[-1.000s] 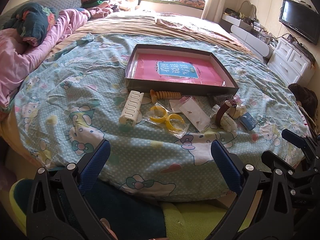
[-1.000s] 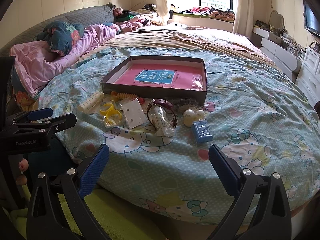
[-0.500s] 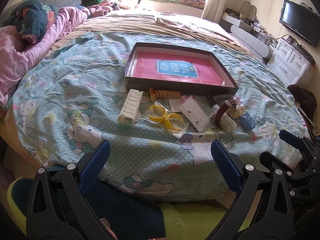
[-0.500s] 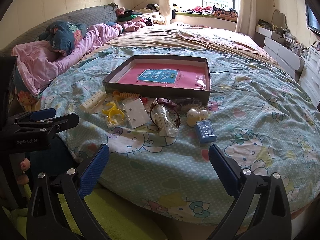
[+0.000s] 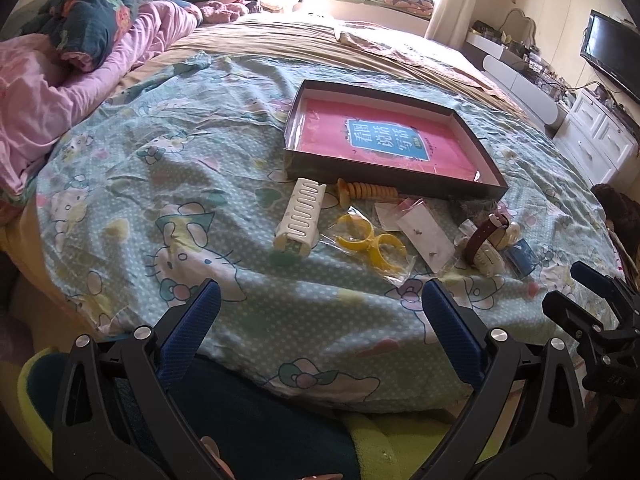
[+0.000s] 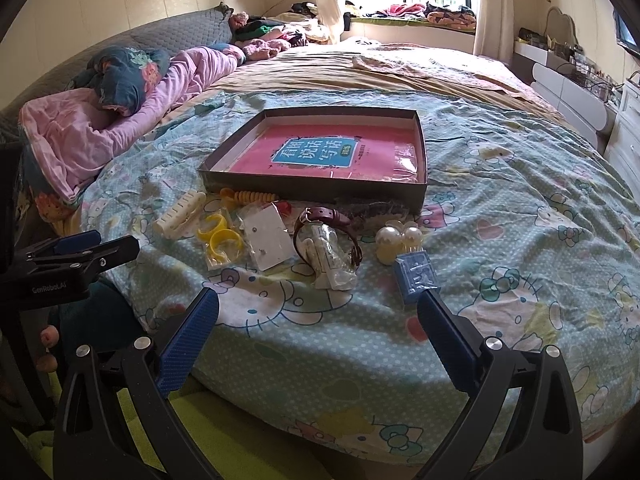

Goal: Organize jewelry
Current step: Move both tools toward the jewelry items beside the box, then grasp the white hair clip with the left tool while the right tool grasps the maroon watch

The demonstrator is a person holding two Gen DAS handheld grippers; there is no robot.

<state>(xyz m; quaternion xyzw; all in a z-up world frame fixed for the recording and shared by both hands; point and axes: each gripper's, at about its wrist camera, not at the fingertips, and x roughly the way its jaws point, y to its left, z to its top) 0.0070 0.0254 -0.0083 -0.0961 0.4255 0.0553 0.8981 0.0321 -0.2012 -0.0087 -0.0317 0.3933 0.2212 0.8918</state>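
A dark shallow box with a pink sheet inside lies on the bed. In front of it sit a white hair clip, an orange spiral tie, yellow rings in a clear bag, a white earring card, a brown-strapped watch, pearl ornaments and a small blue box. My left gripper and right gripper both stand open and empty, short of the items near the bed's front edge.
The bed has a cartoon-print cover, with pink bedding piled at the left. A white dresser and a television stand at the right. Green fabric lies below the bed edge.
Both grippers have moved forward toward the bed; the items and box appear larger and nearer. The jaws have stayed open.
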